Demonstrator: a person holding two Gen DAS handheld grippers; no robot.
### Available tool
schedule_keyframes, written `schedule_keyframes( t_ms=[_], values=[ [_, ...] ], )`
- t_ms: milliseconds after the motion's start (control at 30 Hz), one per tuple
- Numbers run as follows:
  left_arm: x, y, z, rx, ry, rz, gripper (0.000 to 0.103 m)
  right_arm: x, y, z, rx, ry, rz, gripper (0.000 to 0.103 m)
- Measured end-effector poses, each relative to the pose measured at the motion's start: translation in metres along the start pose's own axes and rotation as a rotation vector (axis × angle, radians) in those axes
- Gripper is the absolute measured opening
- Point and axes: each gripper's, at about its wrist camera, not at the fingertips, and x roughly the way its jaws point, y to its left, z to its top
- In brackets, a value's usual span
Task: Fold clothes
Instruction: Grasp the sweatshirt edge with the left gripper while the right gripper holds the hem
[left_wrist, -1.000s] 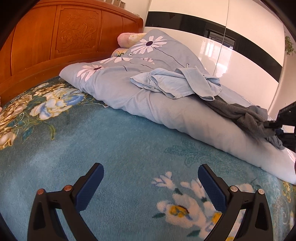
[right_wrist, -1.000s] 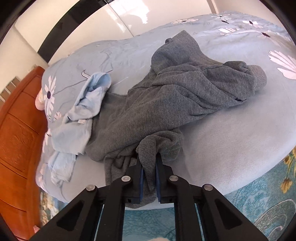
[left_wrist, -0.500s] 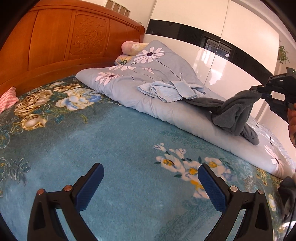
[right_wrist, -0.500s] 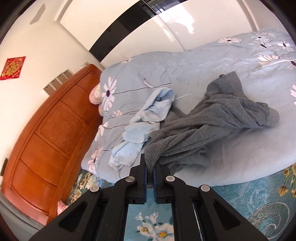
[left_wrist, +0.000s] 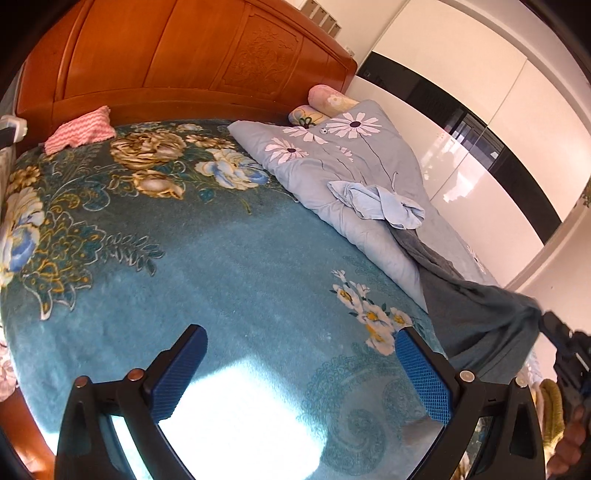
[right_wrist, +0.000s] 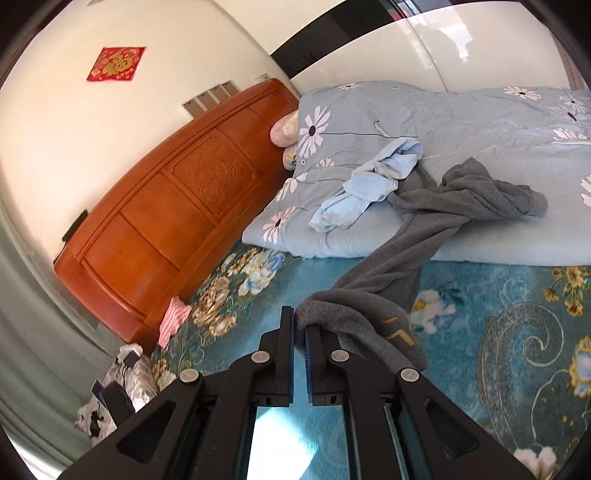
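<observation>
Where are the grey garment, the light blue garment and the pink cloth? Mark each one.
grey garment (right_wrist: 402, 254): right wrist view, on the stretched middle between quilt and gripper.
light blue garment (right_wrist: 373, 186): right wrist view, on its crumpled middle atop the quilt.
pink cloth (left_wrist: 79, 130): left wrist view, on its middle, by the headboard.

Grey garment (right_wrist: 413, 251), pale-blue garment (right_wrist: 369, 188), teal floral blanket (left_wrist: 229, 266), daisy-print blue quilt (left_wrist: 332, 158), orange-brown headboard (left_wrist: 192, 55)

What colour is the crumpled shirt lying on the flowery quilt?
Light blue crumpled shirt, clearest in the right wrist view.
</observation>
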Motion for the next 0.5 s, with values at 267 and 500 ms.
schedule_keyframes(
  t_ms=[267, 500],
  values=[
    [-0.032, 0.012, -0.021, -0.007, 0.063, 0.015, 0.103, 0.021, 0.044, -0.098, -0.069, 0.186, 0.031, 0.000],
    [0.017, -0.028, -0.058, 0.097, 0.280, 0.010, 0.103, 0.003, 0.009, -0.123, -0.032, 0.206, -0.167, 0.000]
  ],
)
